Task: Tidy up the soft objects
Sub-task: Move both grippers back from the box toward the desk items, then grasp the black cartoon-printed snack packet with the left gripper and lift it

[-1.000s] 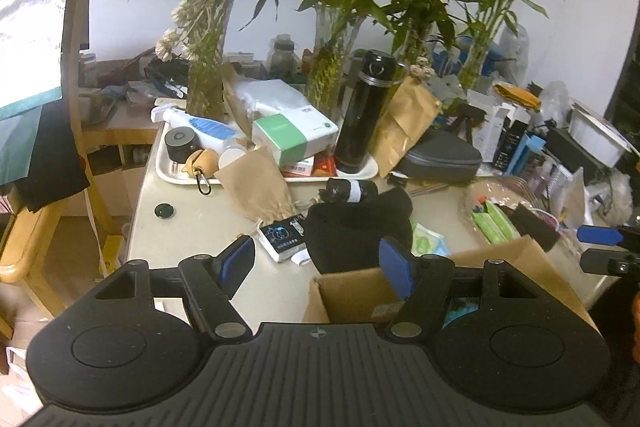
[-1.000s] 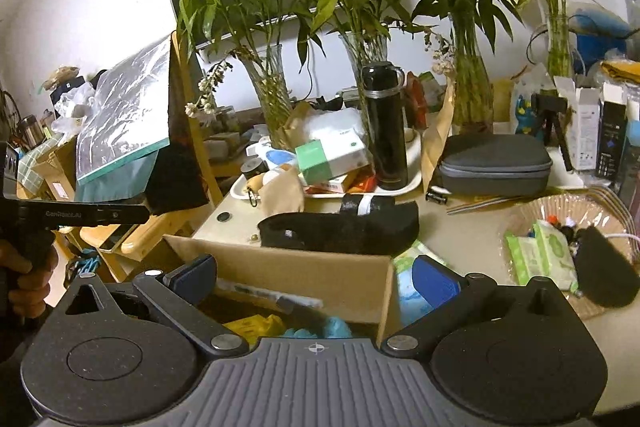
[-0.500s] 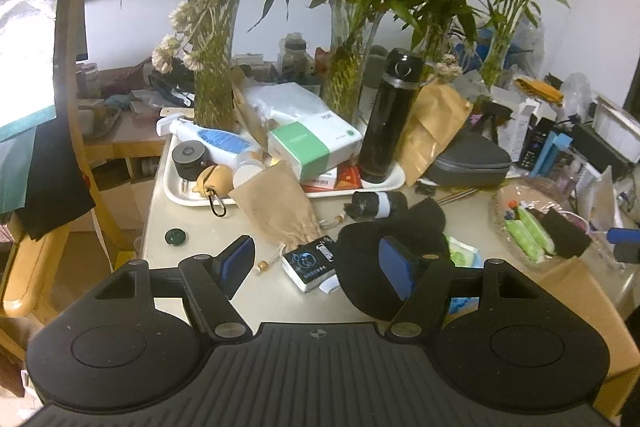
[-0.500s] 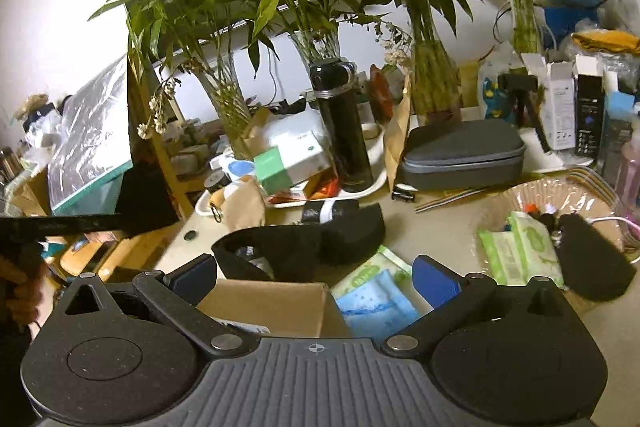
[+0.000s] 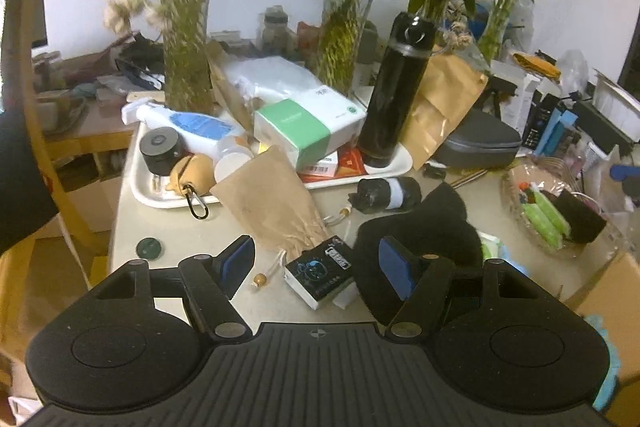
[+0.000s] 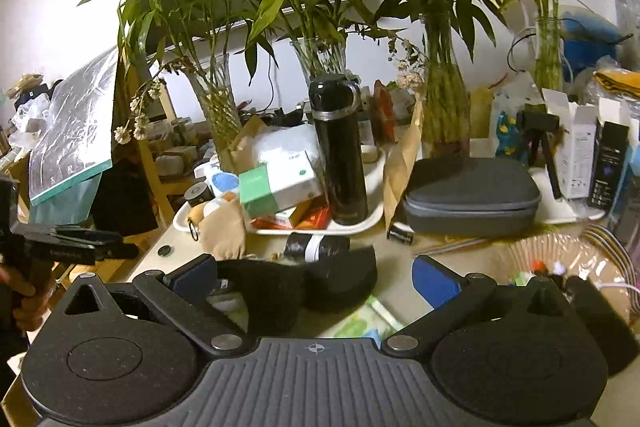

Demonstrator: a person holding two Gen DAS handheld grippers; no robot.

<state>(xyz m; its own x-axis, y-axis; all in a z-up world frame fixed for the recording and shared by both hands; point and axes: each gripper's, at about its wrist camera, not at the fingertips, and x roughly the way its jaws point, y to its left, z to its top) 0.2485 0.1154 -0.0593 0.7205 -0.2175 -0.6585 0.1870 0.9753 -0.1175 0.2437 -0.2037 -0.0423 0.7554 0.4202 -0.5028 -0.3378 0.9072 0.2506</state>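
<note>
The black soft cloth (image 5: 420, 231) lies crumpled on the counter (image 5: 168, 223), in front of the white tray (image 5: 160, 197) and just beside a small dark box (image 5: 320, 277) that sits nearer the camera. A brown paper pouch (image 5: 272, 203) leans off the tray's front edge, touching the box's far corner, and a black roll with a white band (image 5: 386, 195) lies between tray and cloth. On the tray stand a tall black flask (image 5: 394, 95) and a green-and-white carton (image 5: 308, 125).

The left hand-held gripper (image 5: 316, 265) hovers above the counter with its jaws apart and nothing between them; its right finger (image 5: 394, 273) is seen over the cloth's near edge.

The right hand-held gripper (image 6: 316, 275) also stands wide open and empty, the cloth (image 6: 312, 283) lying beyond its fingers, in front of the tray (image 6: 372, 219).
</note>
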